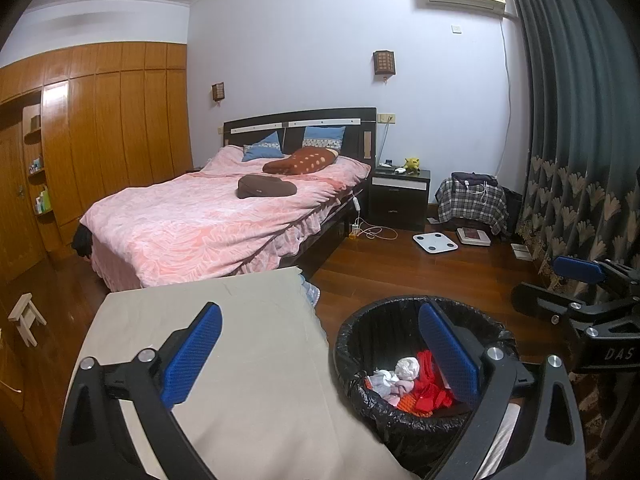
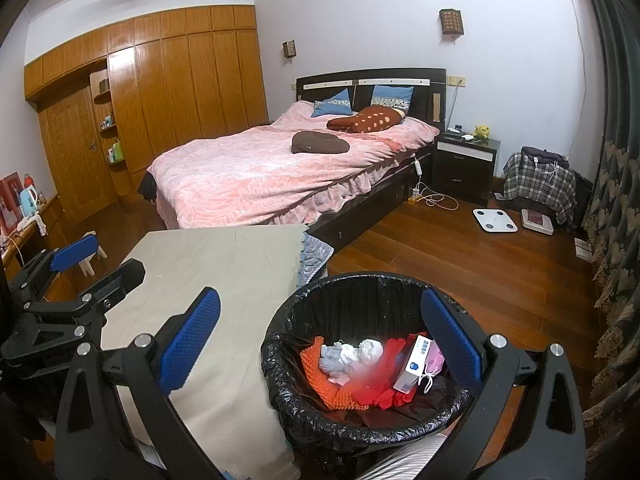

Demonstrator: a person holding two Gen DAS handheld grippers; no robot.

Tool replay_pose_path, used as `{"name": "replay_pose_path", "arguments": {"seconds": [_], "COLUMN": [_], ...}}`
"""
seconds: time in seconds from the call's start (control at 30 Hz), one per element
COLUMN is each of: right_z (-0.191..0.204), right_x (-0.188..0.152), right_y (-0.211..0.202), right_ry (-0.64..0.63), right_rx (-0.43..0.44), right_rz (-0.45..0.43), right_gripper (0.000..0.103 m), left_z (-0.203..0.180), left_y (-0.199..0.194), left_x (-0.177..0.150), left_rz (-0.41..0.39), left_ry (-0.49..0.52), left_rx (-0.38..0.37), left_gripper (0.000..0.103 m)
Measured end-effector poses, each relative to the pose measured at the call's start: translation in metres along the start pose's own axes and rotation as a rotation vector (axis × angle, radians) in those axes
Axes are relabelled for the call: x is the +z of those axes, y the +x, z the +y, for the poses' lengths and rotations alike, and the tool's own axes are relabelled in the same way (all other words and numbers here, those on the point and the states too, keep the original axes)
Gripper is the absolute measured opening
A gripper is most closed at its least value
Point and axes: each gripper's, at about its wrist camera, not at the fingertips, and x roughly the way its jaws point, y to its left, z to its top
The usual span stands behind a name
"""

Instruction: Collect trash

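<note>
Trash [image 2: 372,372] (perhaps wrappers) lies in bin [image 2: 360,284], below spread fingers [image 2: 452,344].

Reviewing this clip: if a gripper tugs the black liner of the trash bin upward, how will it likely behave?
The black bin liner looks thin and crinkled, so it would probably bunch and stretch rather than lift stiffly. Its glossy film may slip between the jaws. The contents seem light: crumpled tissue, red cloth and a small white box, so it likely lifts easily, sagging at the bottom.
</note>
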Motion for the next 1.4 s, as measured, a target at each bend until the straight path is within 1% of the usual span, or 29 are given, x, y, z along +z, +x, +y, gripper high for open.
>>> {"name": "replay_pose_path", "arguments": {"seconds": [1.4], "right_z": [0.0013], "right_x": [-0.0007], "right_y": [0.0006], "right_ry": [0.000], "right_rx": [-0.001], "right_rz": [0.000], "right_gripper": [0.098], "left_z": [0.0046], "left_y": [-0.0006], "left_x": [0.0019], "left_rz": [-0.001], "left_ry": [0.002], "left_rx": [0.004], "left_gripper": [0.097]}}
